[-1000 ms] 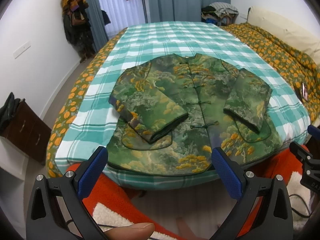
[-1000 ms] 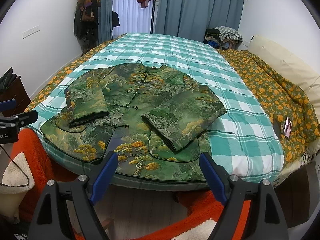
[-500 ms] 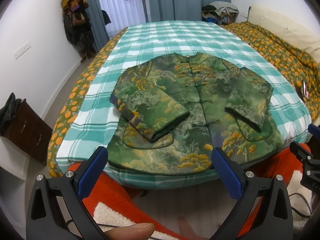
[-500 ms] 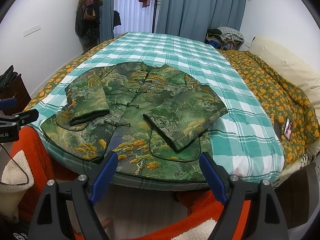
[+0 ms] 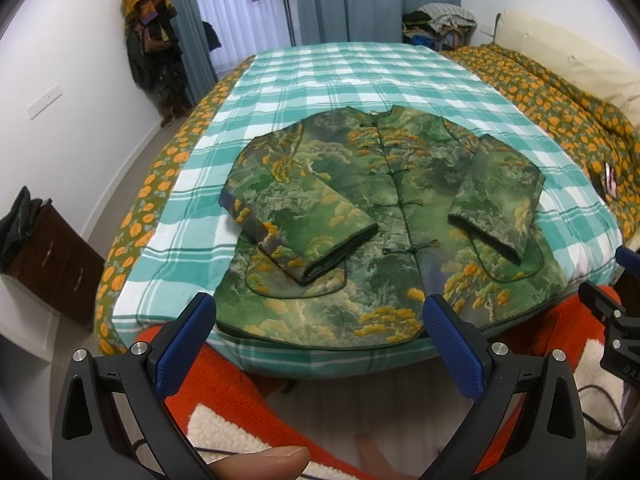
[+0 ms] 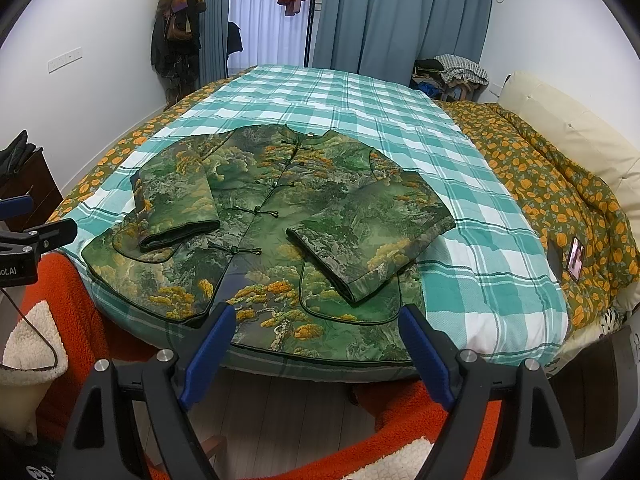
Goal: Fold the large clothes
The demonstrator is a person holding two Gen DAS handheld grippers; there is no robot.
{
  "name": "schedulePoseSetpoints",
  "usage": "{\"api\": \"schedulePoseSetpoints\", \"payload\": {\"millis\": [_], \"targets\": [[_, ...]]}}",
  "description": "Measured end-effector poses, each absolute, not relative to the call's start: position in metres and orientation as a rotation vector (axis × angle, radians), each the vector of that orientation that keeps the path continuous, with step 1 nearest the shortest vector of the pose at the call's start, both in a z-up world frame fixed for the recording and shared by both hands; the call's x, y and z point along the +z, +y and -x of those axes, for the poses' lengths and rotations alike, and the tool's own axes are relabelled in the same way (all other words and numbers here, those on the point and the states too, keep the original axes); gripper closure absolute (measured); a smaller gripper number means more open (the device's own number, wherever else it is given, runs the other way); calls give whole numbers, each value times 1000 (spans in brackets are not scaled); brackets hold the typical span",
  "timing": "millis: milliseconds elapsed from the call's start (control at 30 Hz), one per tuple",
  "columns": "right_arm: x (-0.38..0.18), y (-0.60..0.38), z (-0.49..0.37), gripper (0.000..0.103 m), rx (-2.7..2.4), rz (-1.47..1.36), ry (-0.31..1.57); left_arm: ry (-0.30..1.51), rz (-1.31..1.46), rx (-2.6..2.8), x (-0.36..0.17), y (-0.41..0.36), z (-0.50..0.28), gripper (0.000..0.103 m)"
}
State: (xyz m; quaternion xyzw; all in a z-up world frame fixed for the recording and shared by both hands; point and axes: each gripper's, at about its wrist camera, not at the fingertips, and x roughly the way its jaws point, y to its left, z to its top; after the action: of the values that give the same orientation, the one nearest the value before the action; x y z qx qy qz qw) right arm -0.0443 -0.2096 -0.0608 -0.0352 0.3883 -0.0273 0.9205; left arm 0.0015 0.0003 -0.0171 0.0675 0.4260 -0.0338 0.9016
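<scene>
Your left tool (image 5: 318,334) and right tool (image 6: 316,340) both gape wide, holding nothing. The green jacket (image 5: 384,216) lies flat on the bed (image 5: 360,76), sleeves folded in, now slightly farther from you than before.

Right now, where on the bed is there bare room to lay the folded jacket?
Free: the teal-and-white checked blanket beyond the collar, and the strip between the green landscape-print padded jacket and the orange floral quilt. Crowded: the near edge, under the jacket's hem.
</scene>
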Motion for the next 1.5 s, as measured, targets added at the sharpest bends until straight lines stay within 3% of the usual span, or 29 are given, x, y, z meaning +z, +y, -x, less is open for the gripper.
{"api": "schedulePoseSetpoints", "payload": {"millis": [1500], "targets": [[-56,-211,45,18,-57,70,795,879,-145,-71,-16,-5,0,0]]}}
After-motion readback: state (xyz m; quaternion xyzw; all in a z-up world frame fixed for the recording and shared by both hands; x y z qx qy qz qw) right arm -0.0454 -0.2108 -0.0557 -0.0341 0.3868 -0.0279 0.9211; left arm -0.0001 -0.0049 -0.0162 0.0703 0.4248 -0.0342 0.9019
